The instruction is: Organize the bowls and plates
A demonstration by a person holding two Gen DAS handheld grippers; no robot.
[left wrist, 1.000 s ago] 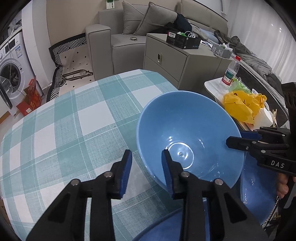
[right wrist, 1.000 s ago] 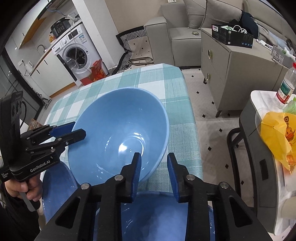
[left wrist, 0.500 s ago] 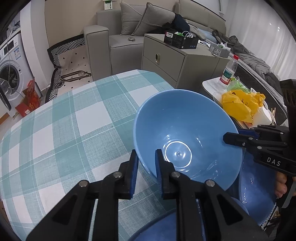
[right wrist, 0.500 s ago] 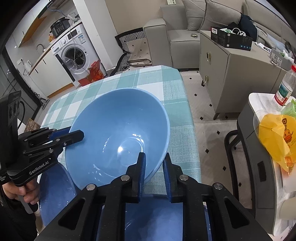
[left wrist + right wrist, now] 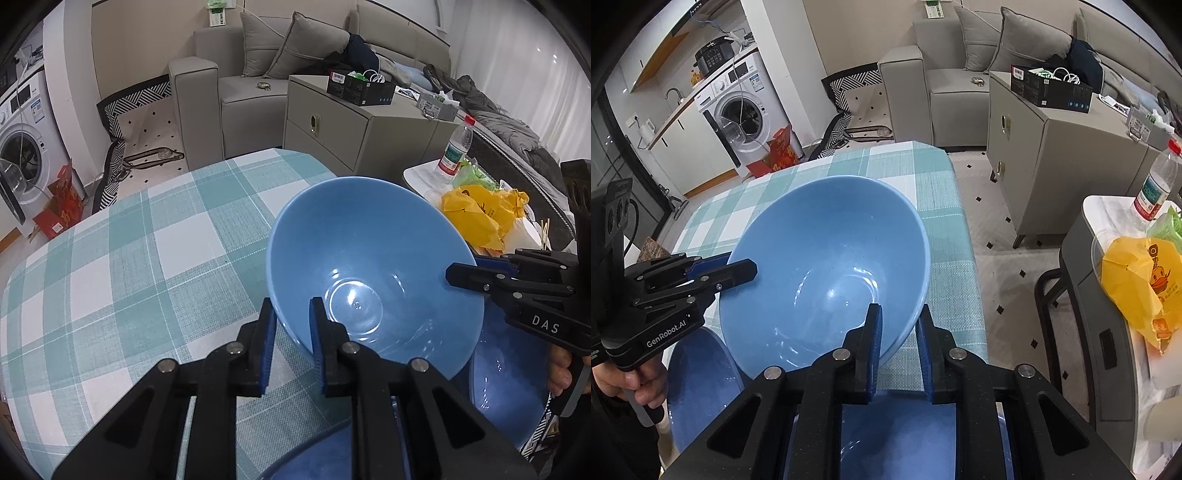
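Blue ceramic is all that shows of the job so far: the large bowl (image 5: 373, 280) is held tilted above the checked tabletop (image 5: 129, 258), with the left gripper (image 5: 291, 343) clamped on its rim at 7 o'clock and the right gripper (image 5: 899, 347) clamped at 5 o'clock in its own view. Other blue dishes (image 5: 701, 384) lie below — at least two, unstacked. By my reading sorting has barely begun — this bowl needs setting down and the rest gathering.

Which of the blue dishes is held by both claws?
The large light-blue bowl, tilted above the checked tablecloth; each claw pinches its rim. The darker blue dishes lie below, untouched.
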